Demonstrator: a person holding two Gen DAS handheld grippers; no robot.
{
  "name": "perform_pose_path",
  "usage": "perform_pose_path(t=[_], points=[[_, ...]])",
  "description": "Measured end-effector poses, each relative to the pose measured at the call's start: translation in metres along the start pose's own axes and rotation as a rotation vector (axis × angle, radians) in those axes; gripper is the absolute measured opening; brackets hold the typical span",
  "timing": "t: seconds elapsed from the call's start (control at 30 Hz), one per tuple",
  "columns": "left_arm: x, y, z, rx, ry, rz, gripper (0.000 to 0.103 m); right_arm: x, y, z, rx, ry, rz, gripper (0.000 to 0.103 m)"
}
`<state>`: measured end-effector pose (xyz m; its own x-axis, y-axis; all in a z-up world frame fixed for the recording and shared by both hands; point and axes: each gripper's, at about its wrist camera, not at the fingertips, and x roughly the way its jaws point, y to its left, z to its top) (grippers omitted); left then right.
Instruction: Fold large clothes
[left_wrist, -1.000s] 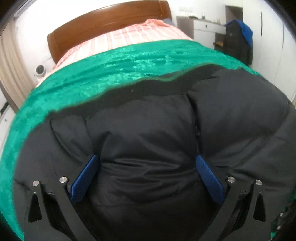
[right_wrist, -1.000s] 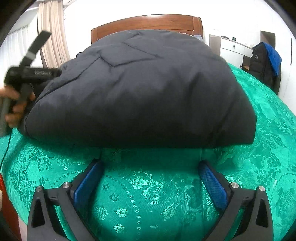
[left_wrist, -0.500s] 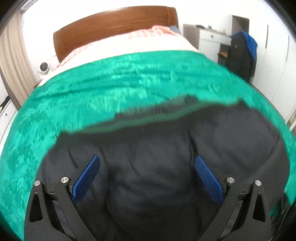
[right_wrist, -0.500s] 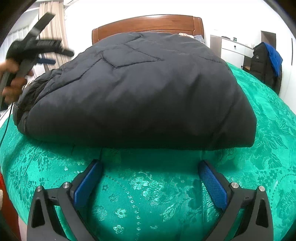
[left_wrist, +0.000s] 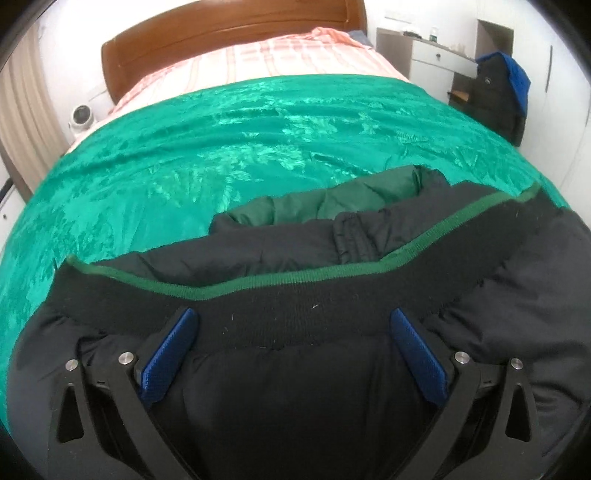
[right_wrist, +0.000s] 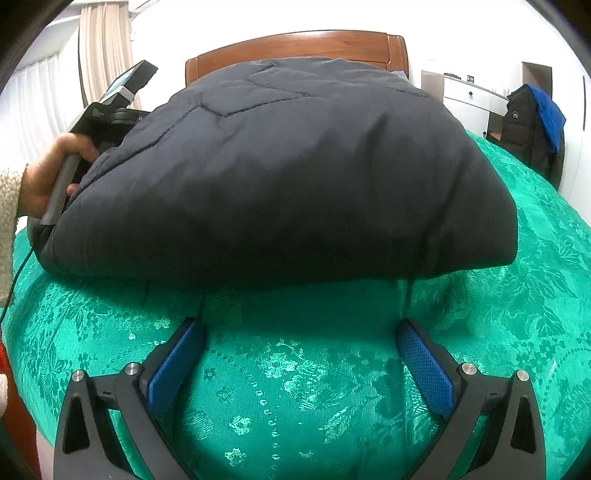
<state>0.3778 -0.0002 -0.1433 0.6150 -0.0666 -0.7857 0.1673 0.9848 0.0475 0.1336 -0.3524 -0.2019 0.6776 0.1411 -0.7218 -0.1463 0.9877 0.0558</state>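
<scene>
A large black puffer jacket (right_wrist: 288, 177) lies folded in a thick bundle on the green bedspread (right_wrist: 295, 376). In the left wrist view its black ribbed hem with a green stripe (left_wrist: 295, 284) faces me, and dark green lining (left_wrist: 332, 203) shows behind it. My left gripper (left_wrist: 291, 350) is open just above the jacket's hem, holding nothing. My right gripper (right_wrist: 299, 362) is open and empty over the bedspread, a short way in front of the bundle. The left gripper's body and the hand holding it (right_wrist: 55, 173) show at the bundle's left side in the right wrist view.
A wooden headboard (left_wrist: 229, 40) and pink plaid bedding (left_wrist: 280, 55) lie at the far end of the bed. A white dresser (left_wrist: 436, 62) and a chair with a dark and blue jacket (left_wrist: 502, 96) stand to the right. Curtains (right_wrist: 103, 55) hang at the left.
My left gripper has pulled back and lowered onto the jacket's hem edge, which now fills its lower view. The right gripper has not moved. The bundle has settled slightly.
</scene>
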Motion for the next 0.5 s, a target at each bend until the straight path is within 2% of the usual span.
perform_pose_path(t=[0.5], points=[[0.0061, -0.0012, -0.0035, -0.003, -0.015, 0.003, 0.103, 0.0003, 0.0004, 0.0000, -0.001, -0.001, 0.000, 0.103]])
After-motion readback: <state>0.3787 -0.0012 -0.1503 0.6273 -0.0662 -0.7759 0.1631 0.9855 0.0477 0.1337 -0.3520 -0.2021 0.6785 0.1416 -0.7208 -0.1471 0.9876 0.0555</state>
